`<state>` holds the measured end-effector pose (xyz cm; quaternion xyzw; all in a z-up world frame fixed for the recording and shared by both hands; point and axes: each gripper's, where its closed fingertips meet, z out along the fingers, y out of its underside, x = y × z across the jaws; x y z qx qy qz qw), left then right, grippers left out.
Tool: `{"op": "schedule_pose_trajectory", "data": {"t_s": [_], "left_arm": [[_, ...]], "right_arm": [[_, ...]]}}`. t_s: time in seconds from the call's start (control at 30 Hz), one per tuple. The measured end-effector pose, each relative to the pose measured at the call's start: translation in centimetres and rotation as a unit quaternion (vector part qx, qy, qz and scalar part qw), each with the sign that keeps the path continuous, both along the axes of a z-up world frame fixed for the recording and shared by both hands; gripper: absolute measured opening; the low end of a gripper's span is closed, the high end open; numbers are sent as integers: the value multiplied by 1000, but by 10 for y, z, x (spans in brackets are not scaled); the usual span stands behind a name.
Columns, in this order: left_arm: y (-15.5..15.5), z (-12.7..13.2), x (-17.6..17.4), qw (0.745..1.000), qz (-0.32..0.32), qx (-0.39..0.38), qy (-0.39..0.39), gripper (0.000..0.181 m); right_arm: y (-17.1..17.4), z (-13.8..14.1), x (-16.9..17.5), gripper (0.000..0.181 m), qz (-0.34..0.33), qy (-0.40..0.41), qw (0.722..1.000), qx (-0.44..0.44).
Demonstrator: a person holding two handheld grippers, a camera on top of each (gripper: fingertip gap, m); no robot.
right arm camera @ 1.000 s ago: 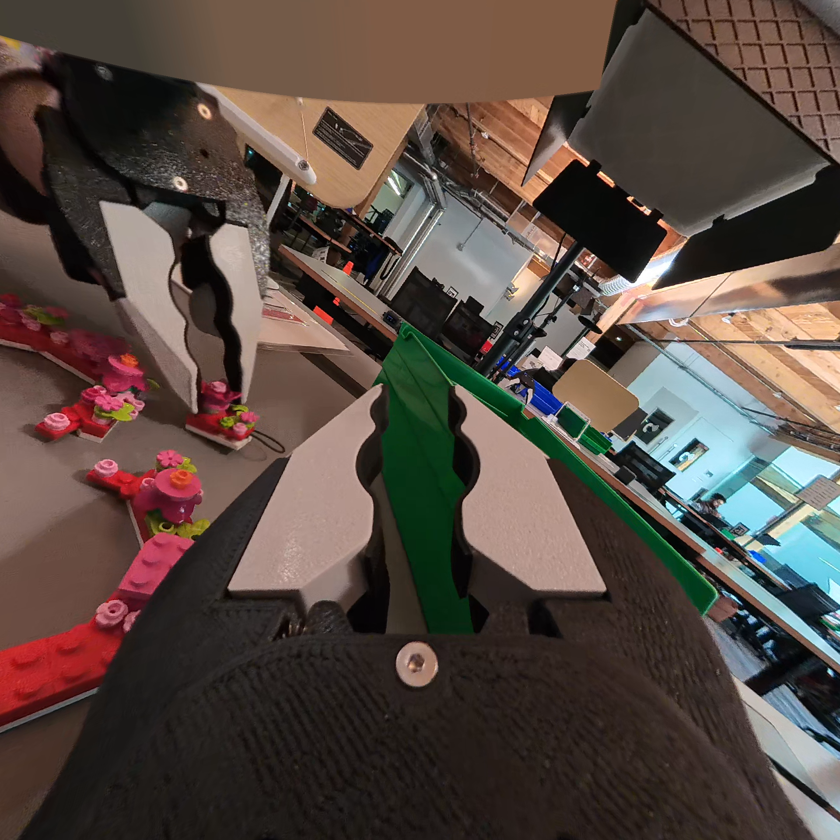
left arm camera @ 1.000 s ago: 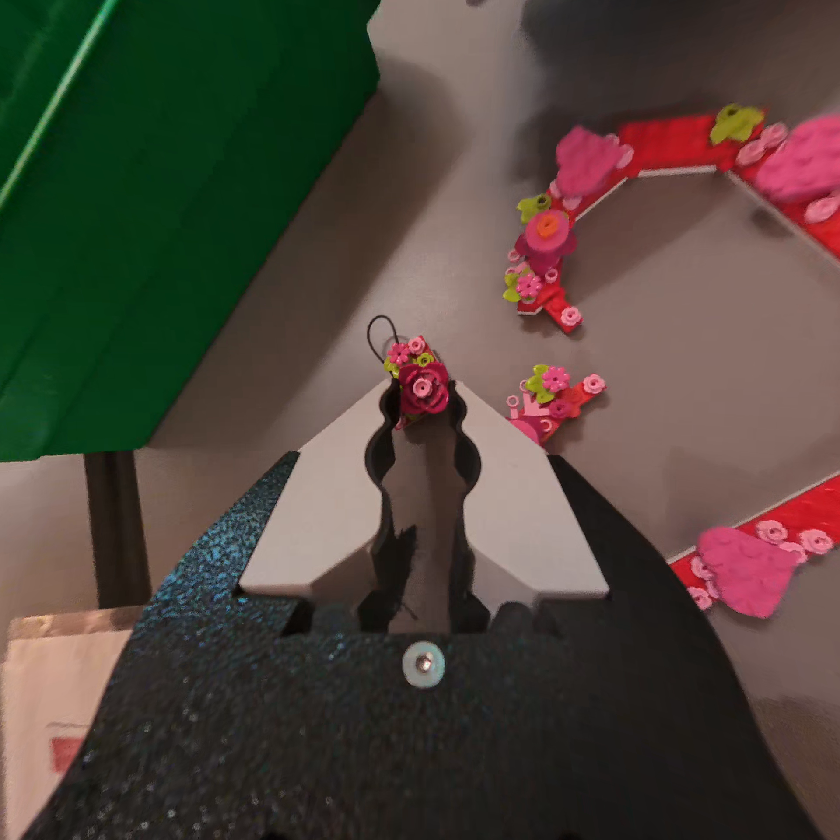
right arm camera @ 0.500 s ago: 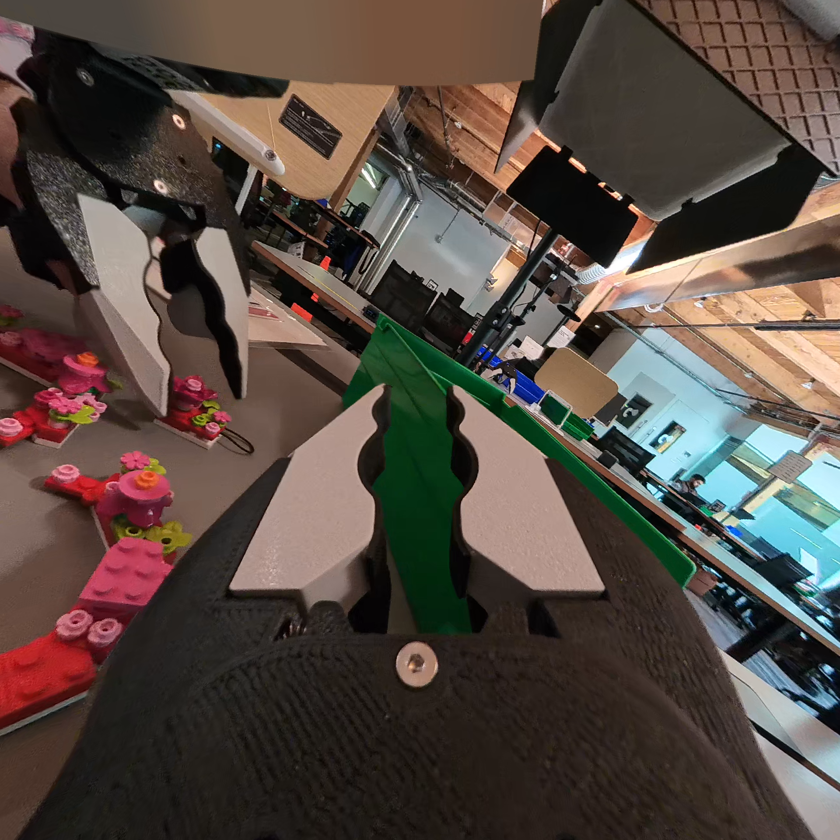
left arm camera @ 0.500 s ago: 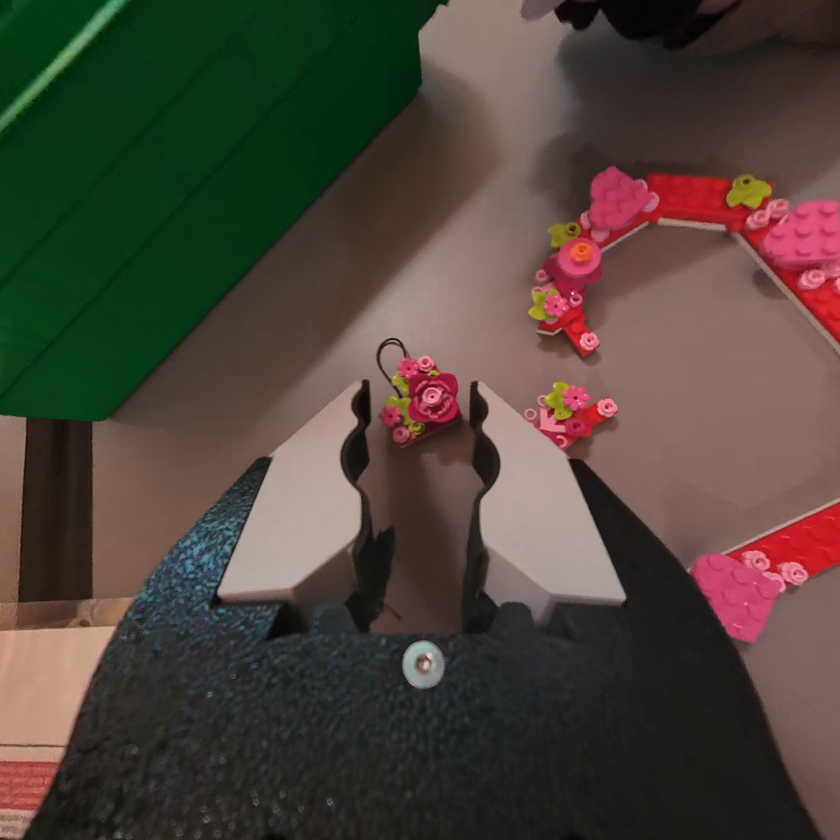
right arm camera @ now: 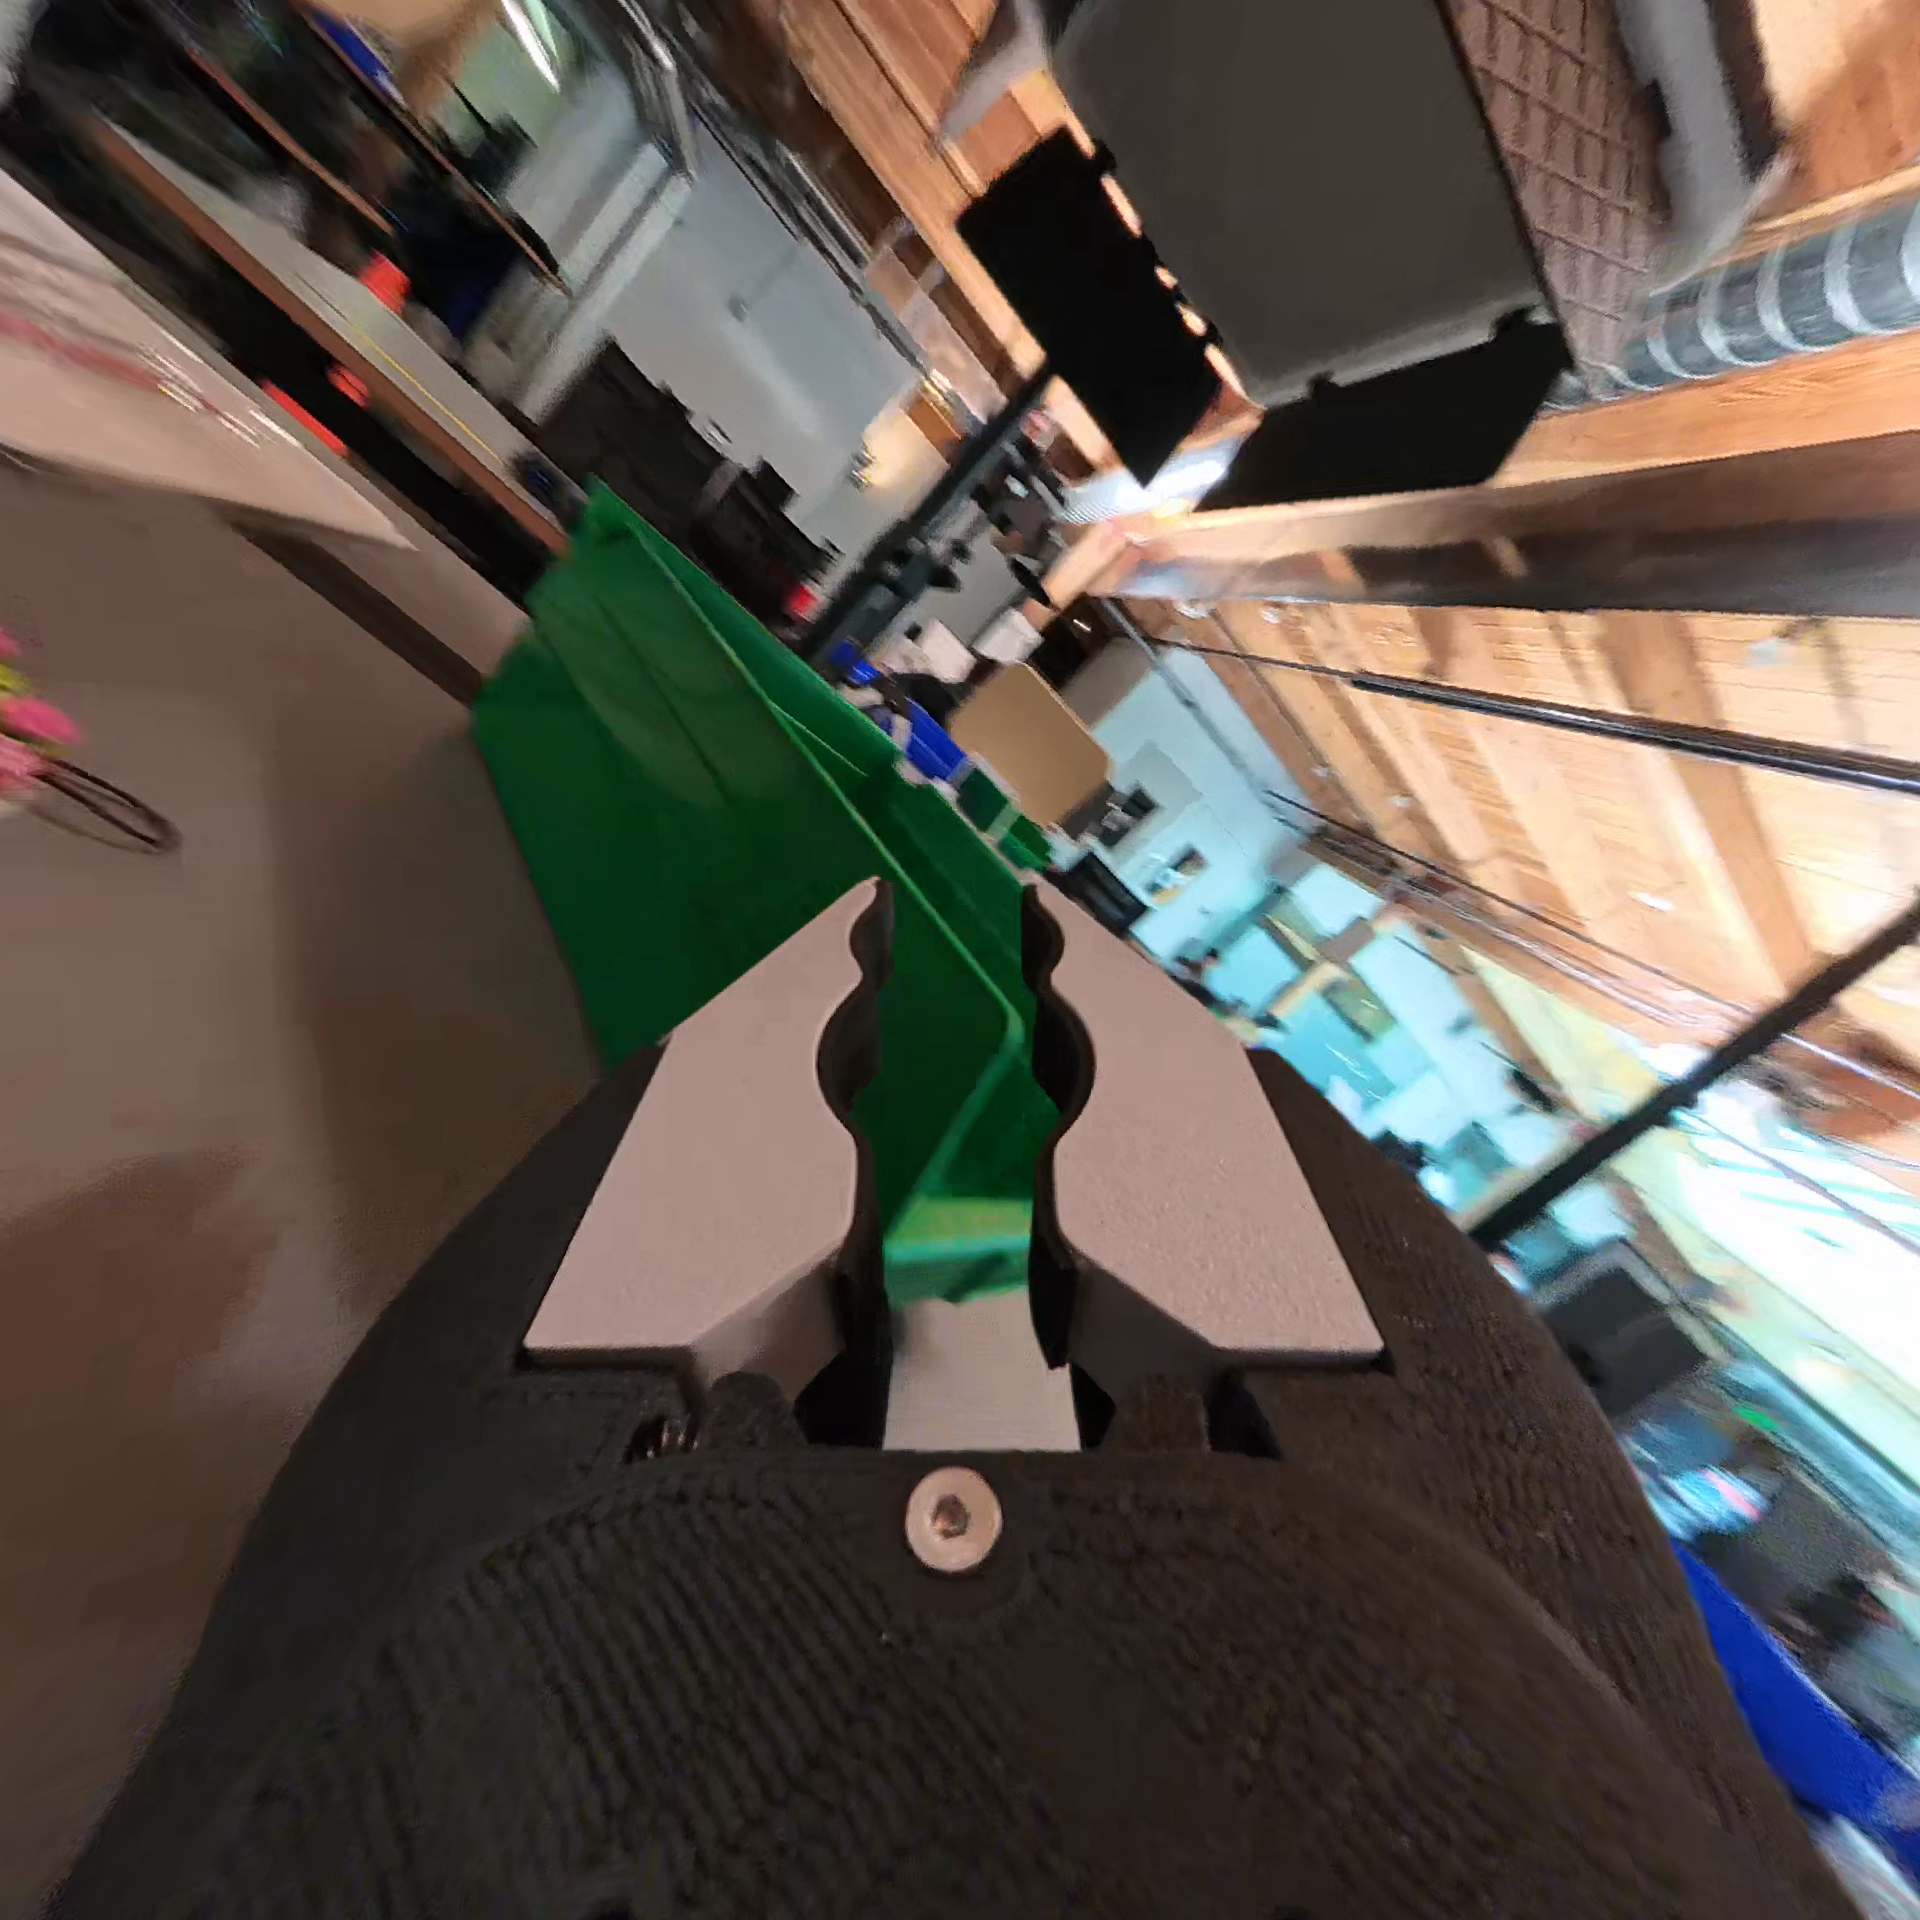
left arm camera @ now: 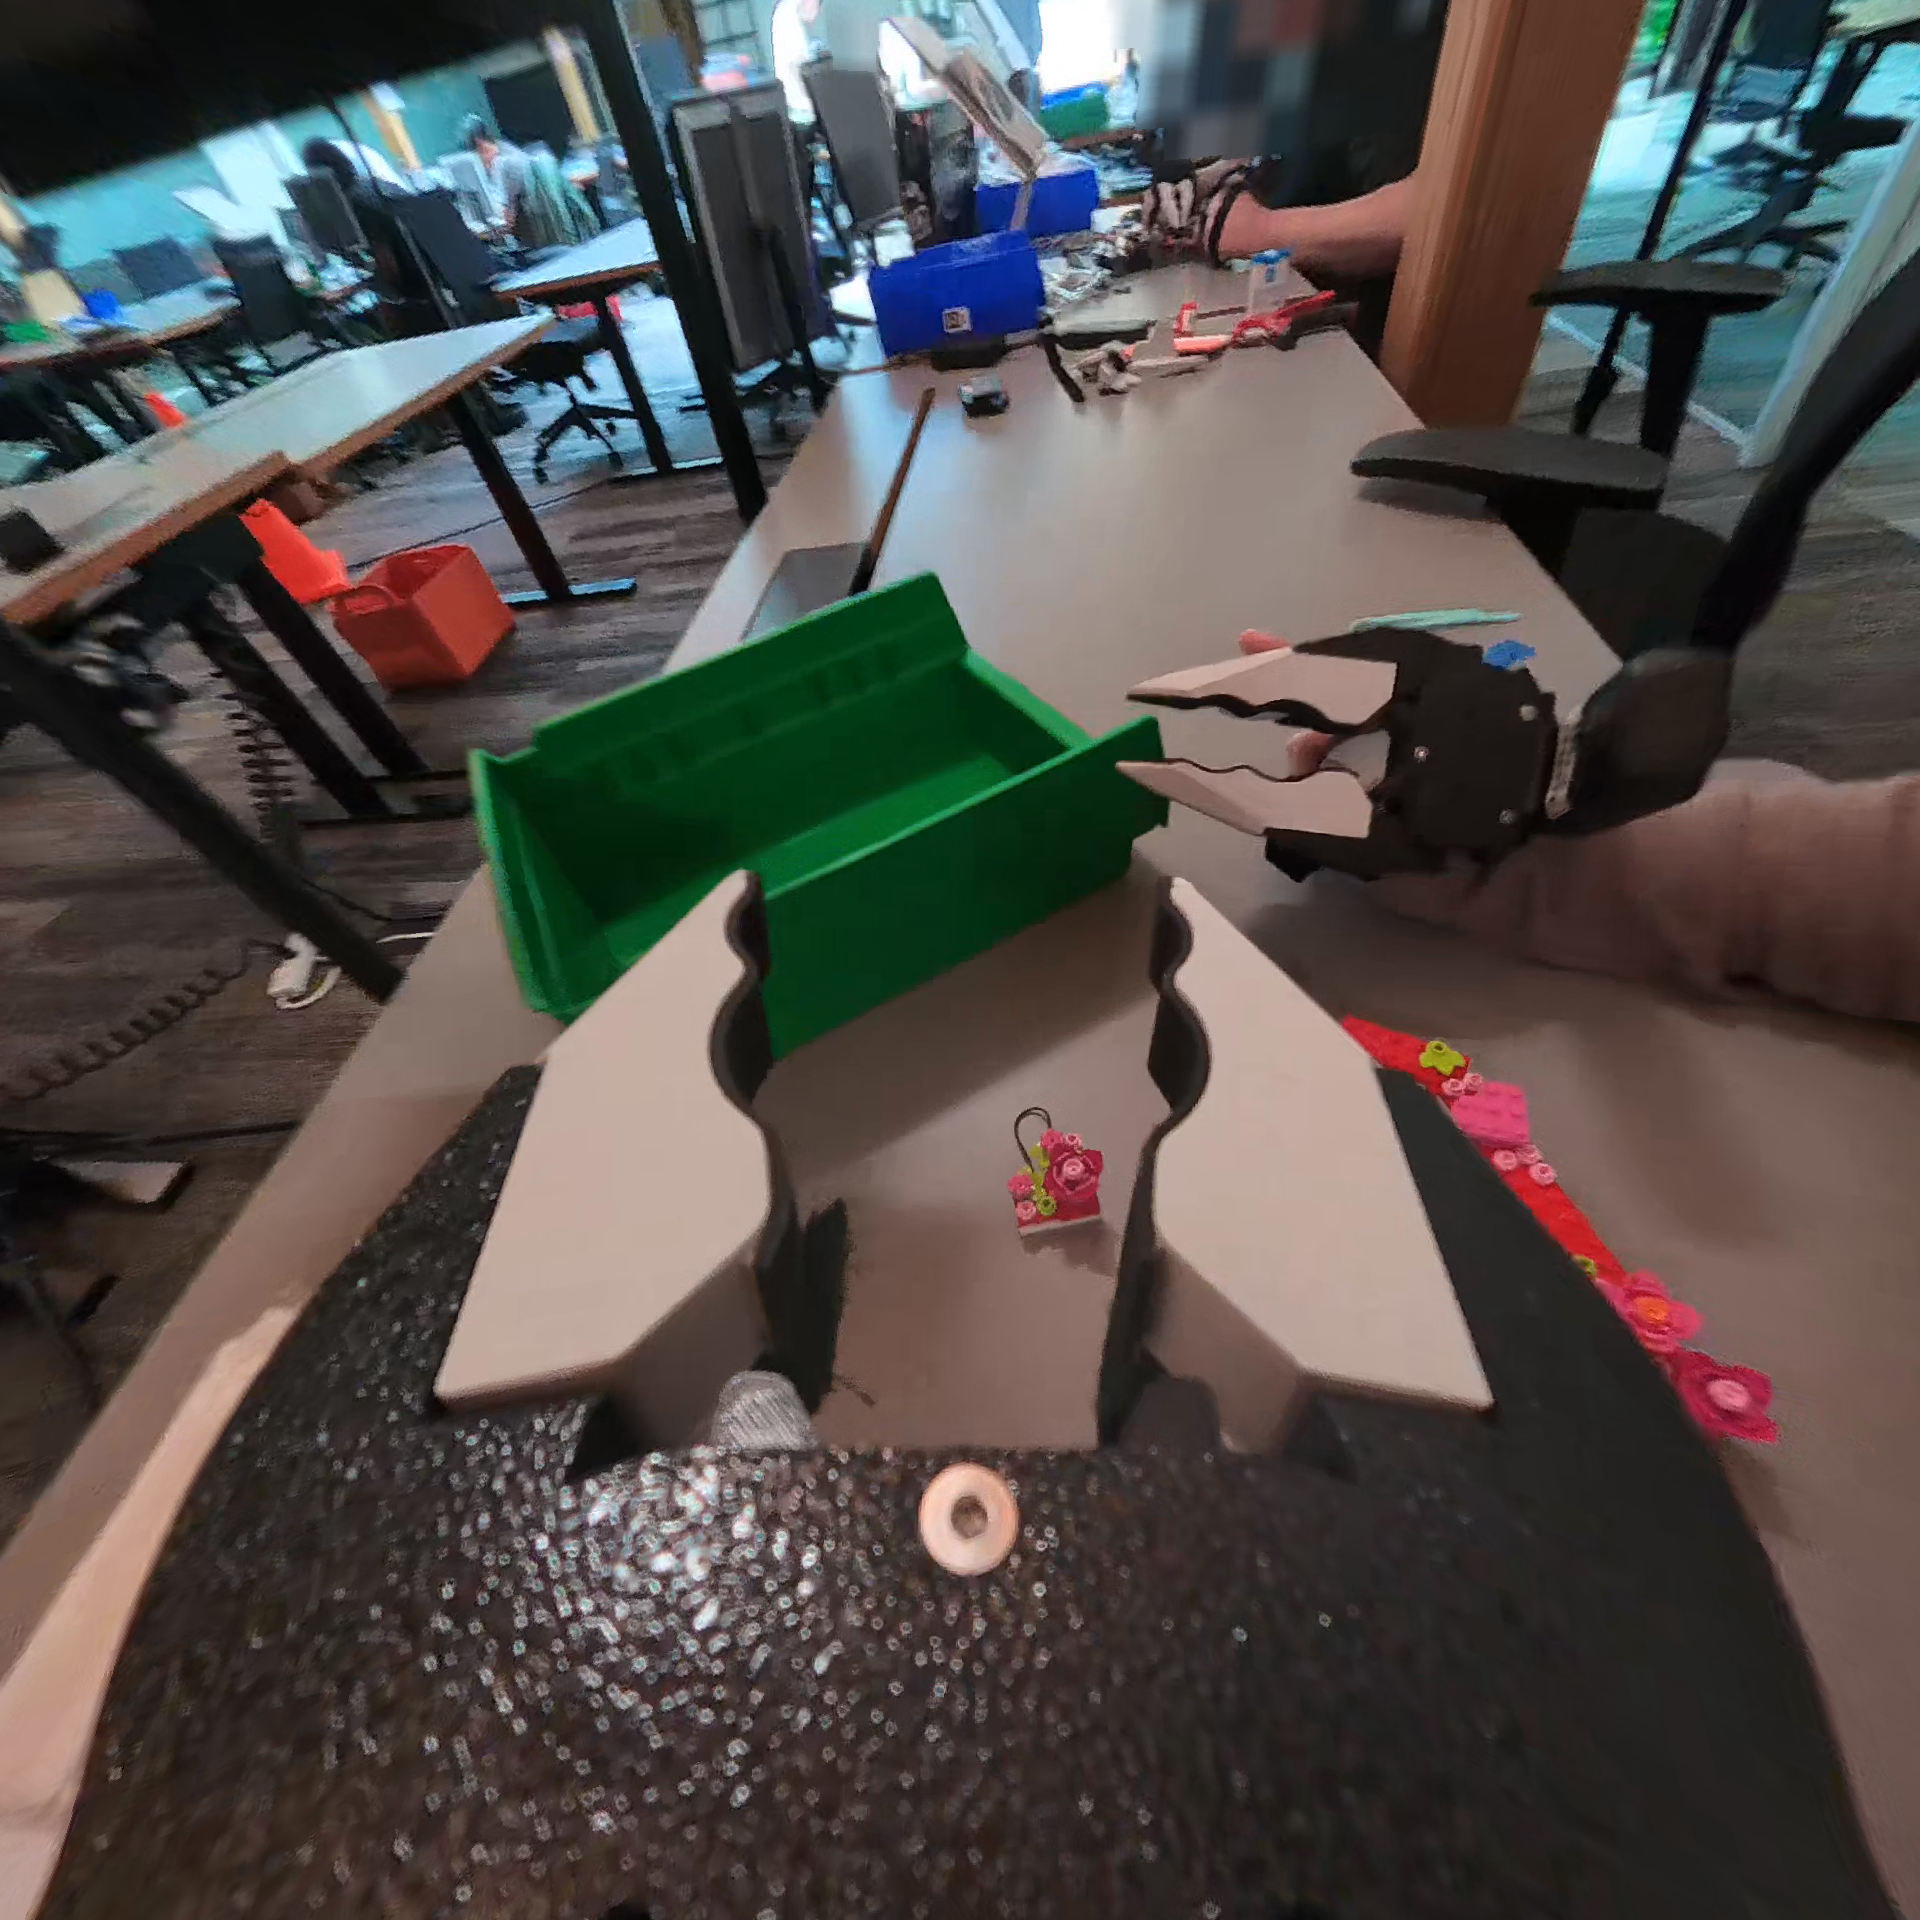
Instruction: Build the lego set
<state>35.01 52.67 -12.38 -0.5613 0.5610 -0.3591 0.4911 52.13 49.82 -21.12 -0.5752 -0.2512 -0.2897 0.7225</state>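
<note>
A small red lego piece with pink flowers and a black loop [left arm camera: 1058, 1184] lies on the grey table [left arm camera: 1143, 540]. My left gripper [left arm camera: 956, 894] is open and empty, raised above and behind it. A red lego strip with pink hearts and flowers [left arm camera: 1538, 1184] lies to the right, partly hidden by my right finger [left arm camera: 1278, 1143]. My right gripper [left arm camera: 1132, 732] shows far right, open and empty, pointing at the green bin [left arm camera: 810, 790]. In the right wrist view my right gripper [right arm camera: 956, 894] is open at the bin's corner [right arm camera: 727, 790]; the flower piece [right arm camera: 26, 717] shows at the left edge.
The green bin is empty and stands at the table's left edge. A sleeved arm [left arm camera: 1714, 883] rests on the table at the right. A black office chair [left arm camera: 1558, 488] stands beyond the table. A blue bin [left arm camera: 956, 291] and clutter sit at the far end. Some 20 cm of space lies between my two pairs of fingers.
My left gripper let go of the flower piece, opened wide and pulled back and up. My right gripper moved closer to the green bin's corner; the view is blurred by motion.
</note>
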Motion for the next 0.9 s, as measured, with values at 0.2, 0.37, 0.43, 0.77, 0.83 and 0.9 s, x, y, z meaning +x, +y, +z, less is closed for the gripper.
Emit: {"op": "schedule_pose_trajectory", "data": {"t_s": [0.2, 0.37, 0.43, 0.77, 0.83, 0.9], "left_arm": [[-43, 80, -93, 988, 78, -15, -135, 71], [-85, 76, -199, 961, 202, 24, -189, 66], [-106, 67, -240, 946, 251, 38, -200, 65], [-192, -8, -380, 893, 395, 114, -186, 48], [-195, -21, -395, 880, 409, 121, -210, 49], [-193, -35, -403, 874, 417, 124, -217, 50]], "right_arm": [[-36, 20, 51, 25, -94, 77, 991, 58], [-51, 21, 46, 24, -83, 81, 991, 63], [-54, 21, 44, 24, -80, 84, 991, 61], [-82, 13, 14, 24, -73, 65, 995, 36], [-89, 11, 5, 24, -79, 62, 995, 30], [-96, 10, -5, 24, -86, 61, 994, 25]]}}
